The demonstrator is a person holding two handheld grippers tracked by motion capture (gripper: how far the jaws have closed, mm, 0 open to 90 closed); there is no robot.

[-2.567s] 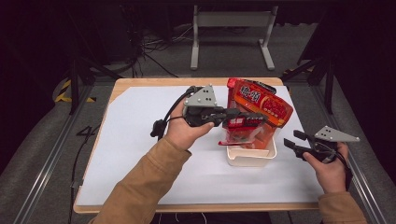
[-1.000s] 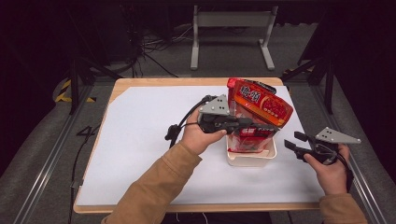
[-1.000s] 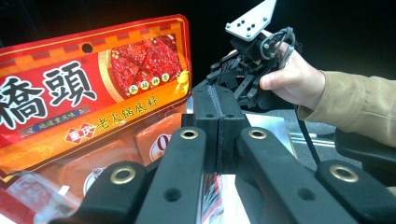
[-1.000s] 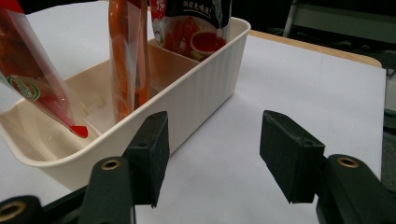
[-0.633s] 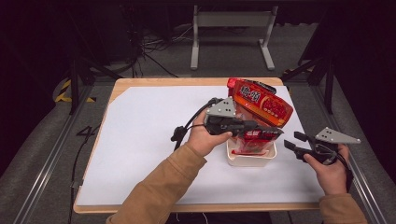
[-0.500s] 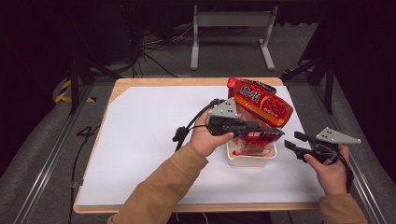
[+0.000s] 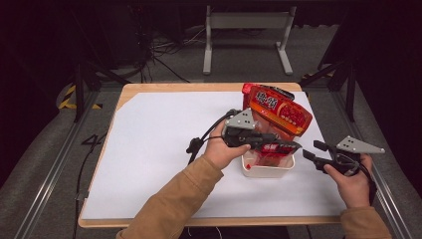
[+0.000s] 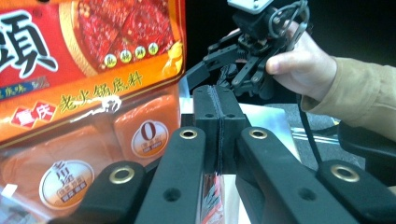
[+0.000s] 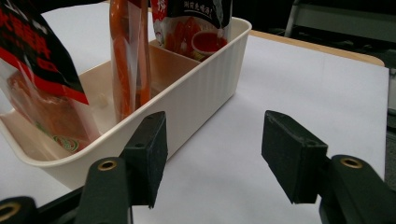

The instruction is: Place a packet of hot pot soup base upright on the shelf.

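High view: the left tool (image 7: 293, 146) is clamped on a glossy red sachet (image 7: 271, 148), lowering it into the white tub (image 7: 268, 171) at the counter's (image 7: 164, 149) 3 o'clock; it is not yet released. A big pouch (image 7: 278, 112) leans at the tub's 12 o'clock.

Left gripper view: jaws together on the sachet's thin edge (image 8: 212, 196).

Right gripper view: the right tool (image 9: 212, 154) stands apart, empty, beside the ribbed plastic tub (image 9: 205, 88).

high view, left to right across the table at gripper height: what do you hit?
Bare white table cover → left hand → left gripper, shut on a thin sachet over the white bin → right gripper, jaws open with nothing between them → right hand.
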